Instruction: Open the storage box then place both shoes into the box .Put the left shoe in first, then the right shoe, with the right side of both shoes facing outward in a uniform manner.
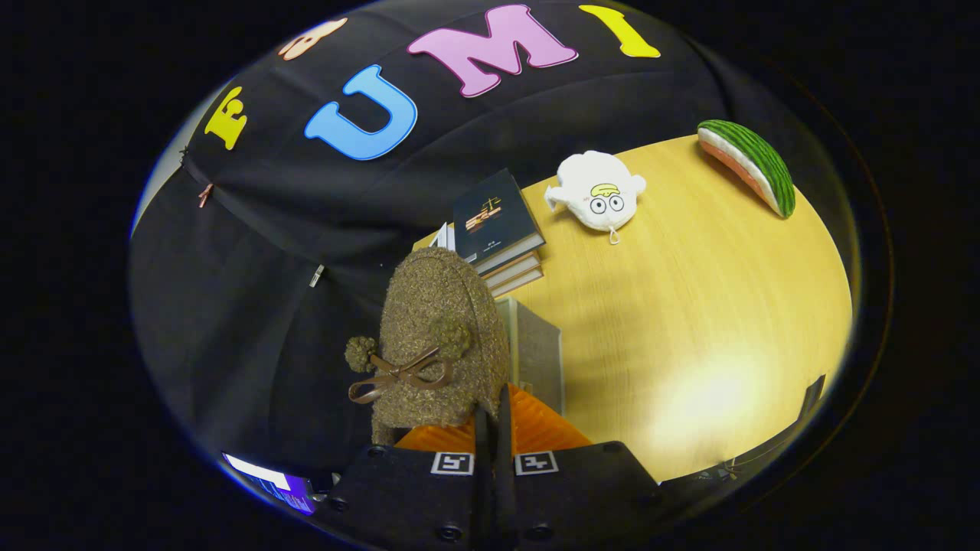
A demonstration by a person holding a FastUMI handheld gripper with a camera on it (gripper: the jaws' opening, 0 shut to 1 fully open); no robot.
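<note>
I see the gripper [490,428] with its two orange fingers [536,436] drawn almost together, only a thin slit left between them. The rear edge of a brown fuzzy shoe [440,337] sits in that slit, and both fingers press on it, so the shoe is clamped and held off the table [689,321]. The shoe rises just ahead of the fingers and a little to their left, with a brown ribbon bow [398,375] and two pompoms on its upper. I cannot tell whether it is the left or the right shoe.

Directly behind the shoe, to the right of the fingers, stands a grey box [536,348] on the wooden table. Beyond it lies a stack of books [498,226]. Farther ahead and to the right rests a white plush toy [597,195], and well beyond that a watermelon-slice toy [750,164].
</note>
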